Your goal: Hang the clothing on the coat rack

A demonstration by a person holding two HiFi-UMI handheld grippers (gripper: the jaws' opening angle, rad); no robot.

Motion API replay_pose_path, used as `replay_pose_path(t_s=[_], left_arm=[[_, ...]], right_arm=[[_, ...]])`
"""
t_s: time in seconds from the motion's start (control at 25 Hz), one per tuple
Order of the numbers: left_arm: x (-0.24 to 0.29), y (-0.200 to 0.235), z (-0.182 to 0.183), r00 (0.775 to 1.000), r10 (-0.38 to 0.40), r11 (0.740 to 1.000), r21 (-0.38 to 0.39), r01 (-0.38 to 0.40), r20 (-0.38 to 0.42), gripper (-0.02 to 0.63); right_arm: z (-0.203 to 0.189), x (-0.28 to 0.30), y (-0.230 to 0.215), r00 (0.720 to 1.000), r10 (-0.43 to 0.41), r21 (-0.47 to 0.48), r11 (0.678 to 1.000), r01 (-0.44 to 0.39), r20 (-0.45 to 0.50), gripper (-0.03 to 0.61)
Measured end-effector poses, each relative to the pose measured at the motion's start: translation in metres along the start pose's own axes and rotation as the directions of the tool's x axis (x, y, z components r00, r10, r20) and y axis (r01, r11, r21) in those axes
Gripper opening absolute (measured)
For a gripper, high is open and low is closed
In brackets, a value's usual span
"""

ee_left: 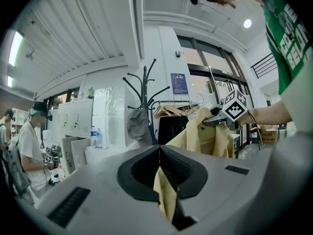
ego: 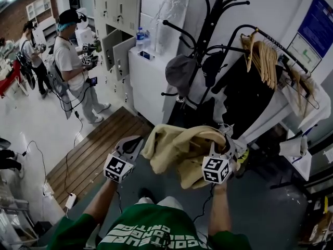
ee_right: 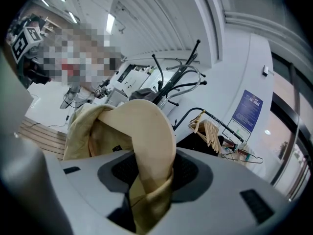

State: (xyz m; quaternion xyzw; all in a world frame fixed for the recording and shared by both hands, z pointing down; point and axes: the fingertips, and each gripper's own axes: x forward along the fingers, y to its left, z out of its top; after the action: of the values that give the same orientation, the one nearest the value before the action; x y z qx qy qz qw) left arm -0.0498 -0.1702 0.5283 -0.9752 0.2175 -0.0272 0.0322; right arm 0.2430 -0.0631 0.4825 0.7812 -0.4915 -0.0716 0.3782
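Observation:
A cream jacket (ego: 179, 150) hangs bunched between my two grippers at chest height. My left gripper (ego: 138, 141) is shut on a thin fold of its cloth (ee_left: 166, 195), with the jaws nearly meeting. On the other side my right gripper (ego: 225, 135) is shut on a thick bundle of the same jacket (ee_right: 146, 136), which bulges up over the jaws. Just beyond the jacket stands the black coat rack (ego: 208, 46) with a grey cap (ego: 179, 72) on one of its hooks. The rack also rises ahead in the left gripper view (ee_left: 145, 97) and the right gripper view (ee_right: 171, 80).
A garment rail with wooden hangers (ego: 263, 59) and dark clothes stands right of the rack. A white cabinet (ego: 148, 82) with a water bottle (ego: 139, 38) is behind it. Two people (ego: 73, 61) stand far left. Wooden decking (ego: 99, 150) lies on the floor at left.

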Motion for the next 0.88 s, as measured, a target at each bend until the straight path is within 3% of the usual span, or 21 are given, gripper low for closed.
replay_pose_path(t_s=[0.88], left_arm=[[0.074,0.018,0.01,0.999,0.043,0.999,0.017,-0.043,-0.009,0.006]], right_arm=[[0.035,0.076,-0.01,0.993,0.088,-0.058,0.995,-0.083,0.08,0.179]])
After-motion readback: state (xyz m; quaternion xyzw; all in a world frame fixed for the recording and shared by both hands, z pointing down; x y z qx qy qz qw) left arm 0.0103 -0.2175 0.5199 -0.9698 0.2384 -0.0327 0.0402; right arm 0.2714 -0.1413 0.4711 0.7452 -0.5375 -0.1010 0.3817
